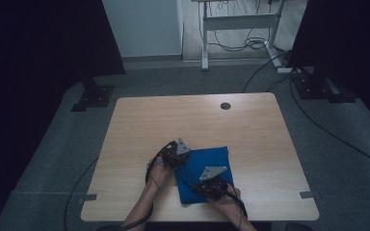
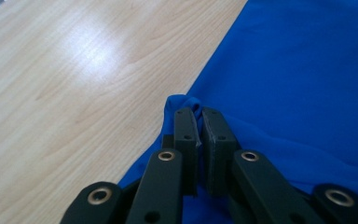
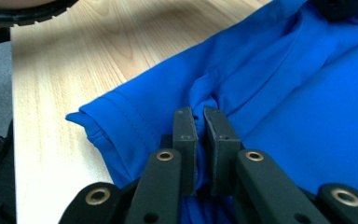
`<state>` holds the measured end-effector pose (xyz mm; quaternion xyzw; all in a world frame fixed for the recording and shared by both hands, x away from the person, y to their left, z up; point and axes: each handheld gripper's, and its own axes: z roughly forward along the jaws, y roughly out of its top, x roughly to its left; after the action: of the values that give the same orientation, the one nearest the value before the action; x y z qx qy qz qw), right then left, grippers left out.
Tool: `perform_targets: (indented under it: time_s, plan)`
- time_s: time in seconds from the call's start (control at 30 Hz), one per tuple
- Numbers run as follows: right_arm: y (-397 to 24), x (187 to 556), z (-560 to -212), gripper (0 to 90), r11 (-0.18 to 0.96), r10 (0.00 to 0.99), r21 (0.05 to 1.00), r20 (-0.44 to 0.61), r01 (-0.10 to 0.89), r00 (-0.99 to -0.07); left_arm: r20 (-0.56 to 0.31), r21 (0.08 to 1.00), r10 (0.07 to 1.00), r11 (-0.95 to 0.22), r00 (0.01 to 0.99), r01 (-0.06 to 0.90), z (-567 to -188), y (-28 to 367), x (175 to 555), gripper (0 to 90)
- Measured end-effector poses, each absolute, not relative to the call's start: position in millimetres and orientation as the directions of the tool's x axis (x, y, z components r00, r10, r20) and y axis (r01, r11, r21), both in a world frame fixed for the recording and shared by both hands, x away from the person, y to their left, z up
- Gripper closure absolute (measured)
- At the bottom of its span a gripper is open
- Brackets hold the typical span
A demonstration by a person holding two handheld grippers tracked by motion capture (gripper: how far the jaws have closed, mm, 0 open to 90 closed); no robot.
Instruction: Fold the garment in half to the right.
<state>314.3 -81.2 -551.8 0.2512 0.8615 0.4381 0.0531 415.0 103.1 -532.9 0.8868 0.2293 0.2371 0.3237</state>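
Note:
A folded blue cloth (image 1: 211,161) lies on the near half of the wooden table (image 1: 173,120). My left gripper (image 1: 180,156) sits at the cloth's left edge. In the left gripper view its jaws pinch a small fold of the blue cloth (image 2: 298,79) right at the fingertips, so the left gripper (image 2: 196,111) is shut on it. My right gripper (image 1: 203,185) rests over the cloth's near part. In the right gripper view the right gripper (image 3: 196,111) is shut on a bunched ridge of the blue cloth (image 3: 317,93), whose hemmed corner lies to the left.
A round cable hole (image 1: 225,106) sits near the table's far edge. Beyond the table stand a desk frame with cables (image 1: 241,29) and two dark stands (image 1: 94,94). Bare wood (image 2: 65,79) lies left of the cloth.

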Motion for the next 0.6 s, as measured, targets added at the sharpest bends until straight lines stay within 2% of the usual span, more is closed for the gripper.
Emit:
perform_targets:
  time_s: [0.6]
  plan:
    - [-112,307,-517,84.0,0.413,0.493,0.843,0.111,0.344,-0.863,0.332,0.733,0.501,-0.67,0.799,0.116,-484,68,411,86.0]
